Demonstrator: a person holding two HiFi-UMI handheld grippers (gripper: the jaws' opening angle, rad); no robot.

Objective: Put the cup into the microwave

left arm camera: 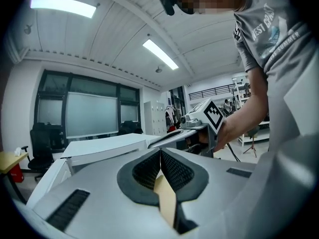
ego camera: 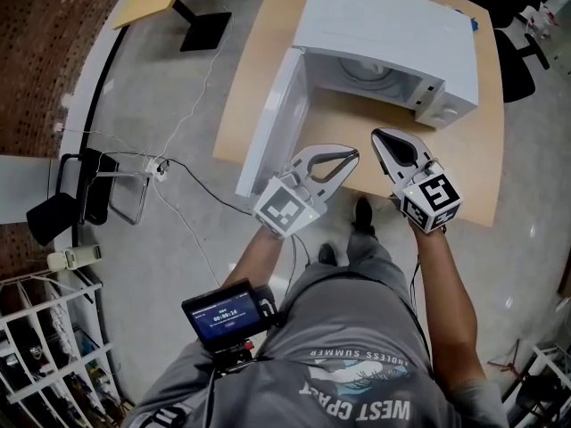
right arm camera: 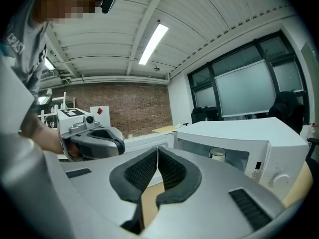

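The microwave (ego camera: 384,34) stands on the table (ego camera: 464,168) ahead of both grippers, and its open door (ego camera: 272,132) hangs out to the left of the left gripper (ego camera: 355,154). The right gripper (ego camera: 377,135) is just beside the left one, on its right, their tips near each other before the opening. The cup (right arm camera: 218,154) sits inside the microwave, ahead and slightly right of the right gripper.
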